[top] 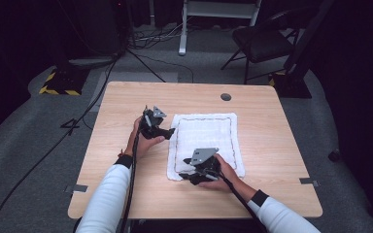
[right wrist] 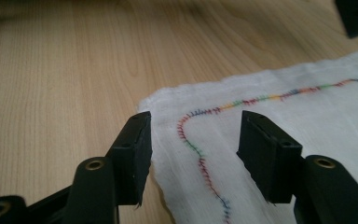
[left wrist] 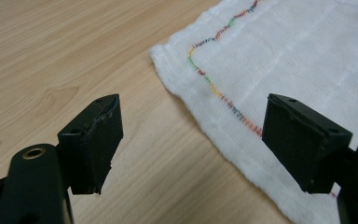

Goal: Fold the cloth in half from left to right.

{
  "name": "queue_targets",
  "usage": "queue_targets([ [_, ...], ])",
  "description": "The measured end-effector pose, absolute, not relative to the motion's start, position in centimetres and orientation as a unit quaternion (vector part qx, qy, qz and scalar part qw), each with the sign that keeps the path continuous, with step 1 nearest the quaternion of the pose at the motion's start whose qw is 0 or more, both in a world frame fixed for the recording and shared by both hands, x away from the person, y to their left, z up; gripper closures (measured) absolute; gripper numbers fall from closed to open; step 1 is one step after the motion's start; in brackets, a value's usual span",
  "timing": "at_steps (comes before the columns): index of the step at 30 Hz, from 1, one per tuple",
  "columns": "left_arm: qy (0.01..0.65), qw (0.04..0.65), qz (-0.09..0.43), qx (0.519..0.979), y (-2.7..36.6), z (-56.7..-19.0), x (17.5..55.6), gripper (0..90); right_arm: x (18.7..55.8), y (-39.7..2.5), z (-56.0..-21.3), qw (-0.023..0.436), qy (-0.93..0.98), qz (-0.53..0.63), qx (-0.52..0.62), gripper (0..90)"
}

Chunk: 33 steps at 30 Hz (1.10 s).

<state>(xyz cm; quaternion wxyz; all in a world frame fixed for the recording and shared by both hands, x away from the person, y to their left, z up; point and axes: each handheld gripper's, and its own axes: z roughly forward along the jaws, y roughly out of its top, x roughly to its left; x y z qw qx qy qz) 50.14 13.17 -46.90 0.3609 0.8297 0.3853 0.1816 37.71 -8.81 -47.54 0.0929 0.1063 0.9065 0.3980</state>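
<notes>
High view: pale square wooden table (top: 126, 194) carrying flat white rectangular cloth with multicoloured stitched border (top: 223, 133) at frame centre. Left gripper (top: 167, 131) hovering at cloth's left edge, jaws spread wide, gripping nothing. Right gripper (top: 187, 167) straddling lower-left corner, jaws apart, empty. Judging best: lowering until one jaw is sliding under the hem before pinching, both corners together.

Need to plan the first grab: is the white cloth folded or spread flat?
Spread flat: the white cloth lies as one open rectangle on the table, its stitched border visible all around.
</notes>
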Motion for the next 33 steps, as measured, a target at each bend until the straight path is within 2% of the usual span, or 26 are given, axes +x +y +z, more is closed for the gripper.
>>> queue_targets([
  [4,0.388,0.352,0.208,0.826,12.8,-47.0,50.8,22.8,37.6,-7.2,-48.4,0.083,0.909,0.395,0.103,43.3],
  [12,0.405,0.347,0.202,0.821,12.3,-47.6,51.3,21.6,37.4,-4.8,-49.6,0.075,0.918,0.378,0.095,45.5],
  [21,0.431,0.340,0.202,0.811,11.3,-48.0,53.1,22.3,38.0,-5.0,-49.4,0.101,0.916,0.371,0.116,78.5],
  [23,0.441,0.341,0.196,0.807,11.1,-48.3,53.5,22.3,37.9,-5.0,-49.4,0.104,0.916,0.370,0.118,83.3],
  [33,0.456,0.329,0.183,0.807,9.9,-49.6,54.8,21.4,36.7,-5.6,-49.3,0.096,0.920,0.366,0.100,86.6],
])
